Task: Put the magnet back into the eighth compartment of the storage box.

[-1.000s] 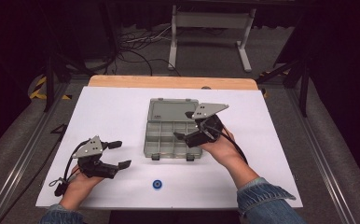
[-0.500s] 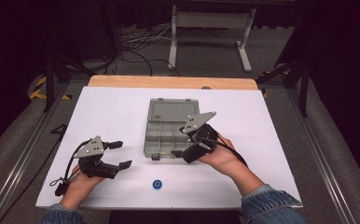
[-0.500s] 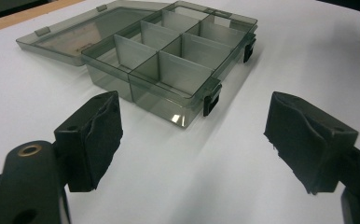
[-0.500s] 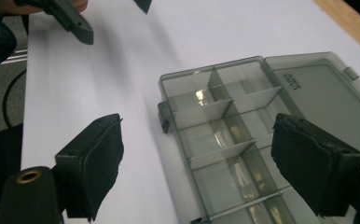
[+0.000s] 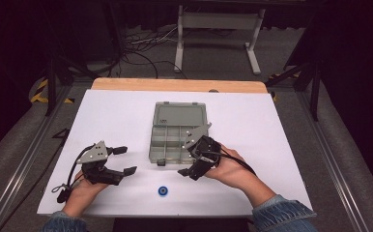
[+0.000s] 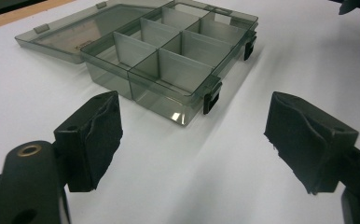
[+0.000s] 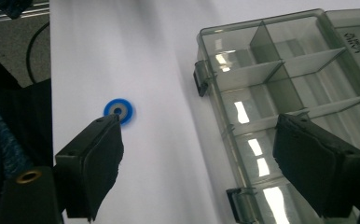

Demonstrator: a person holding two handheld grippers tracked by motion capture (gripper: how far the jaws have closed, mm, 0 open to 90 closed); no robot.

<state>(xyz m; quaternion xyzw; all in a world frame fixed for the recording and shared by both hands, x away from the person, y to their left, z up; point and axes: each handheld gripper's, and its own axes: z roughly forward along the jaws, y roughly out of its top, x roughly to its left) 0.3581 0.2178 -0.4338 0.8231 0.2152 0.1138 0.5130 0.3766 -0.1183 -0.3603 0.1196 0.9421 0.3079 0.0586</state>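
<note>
Box (image 5: pixel 179 130) sits open at the centre of the white table (image 5: pixel 281 145), lid laid flat toward 12 o'clock, divided tray toward 6 o'clock with two black latches on its near edge. In the left gripper view the tray compartments that you can see are empty. Blue ring (image 5: pixel 163 191) lies flat on the table at 6 o'clock from the box, apart from it and close to the table's near edge.

Your right gripper (image 5: pixel 188 170) is at the tray's near right corner, partly over that corner, pointing toward 8 o'clock. Its jaws are spread wide and grasp nothing. In the right gripper view the ring (image 7: pixel 118 110) shows just past the tip of the left jaw; contact cannot be told, as the picture is blurred there. The right jaw hangs over the tray (image 7: pixel 280 79).

Your left gripper (image 5: pixel 125 160) is at 8 o'clock from the box, well apart from it, pointing toward 3 o'clock. Its jaws are released, wide apart, with bare table between them. In the left gripper view the box (image 6: pixel 169 56) lies ahead, latches facing you.

Open room: bare table lies between the two grippers, around the ring on all sides, and broadly at 3 o'clock and 9 o'clock of the box. The near table edge runs just behind both hands. A wooden strip borders the far edge at 12 o'clock.
</note>
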